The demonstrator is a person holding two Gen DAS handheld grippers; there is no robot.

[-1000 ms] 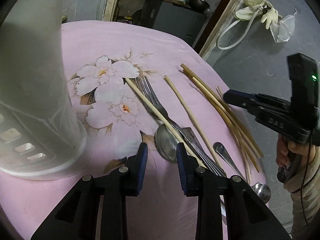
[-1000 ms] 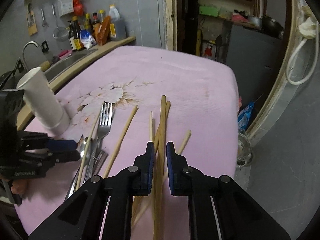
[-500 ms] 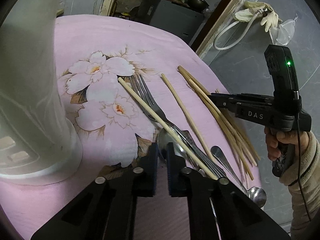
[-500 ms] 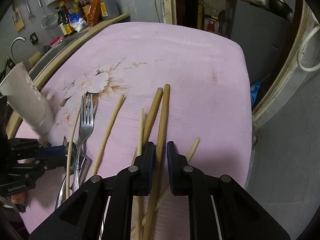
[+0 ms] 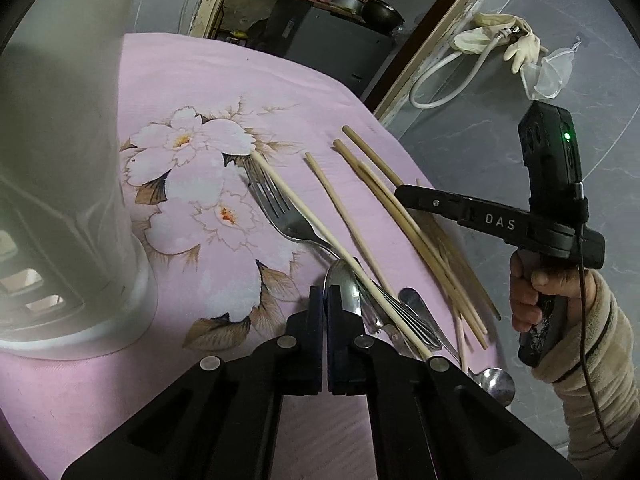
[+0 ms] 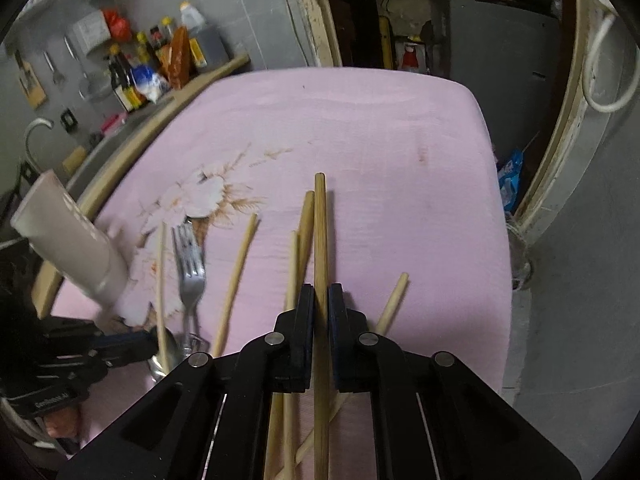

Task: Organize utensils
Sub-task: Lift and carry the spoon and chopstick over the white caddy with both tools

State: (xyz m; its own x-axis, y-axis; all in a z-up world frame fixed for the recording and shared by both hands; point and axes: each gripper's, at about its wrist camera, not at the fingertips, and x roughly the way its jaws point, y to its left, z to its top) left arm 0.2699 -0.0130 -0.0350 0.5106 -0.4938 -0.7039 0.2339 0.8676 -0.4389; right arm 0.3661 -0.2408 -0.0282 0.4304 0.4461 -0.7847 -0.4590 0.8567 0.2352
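The left gripper (image 5: 325, 300) is held low over the pink cloth (image 5: 224, 80), its jaws pressed together at the rim of a spoon (image 5: 344, 288); whether the rim is pinched cannot be told. The right gripper (image 6: 319, 300) is clamped on a thick chopstick (image 6: 319, 232), which is pointed away over the table. Beside it, more chopsticks (image 6: 236, 276) are scattered, and a fork (image 6: 191, 276) is crossed by one thin stick. Farther left, a white holder (image 6: 68, 248) is stood on the cloth. Bottles (image 6: 128, 72) are seen on the far counter.
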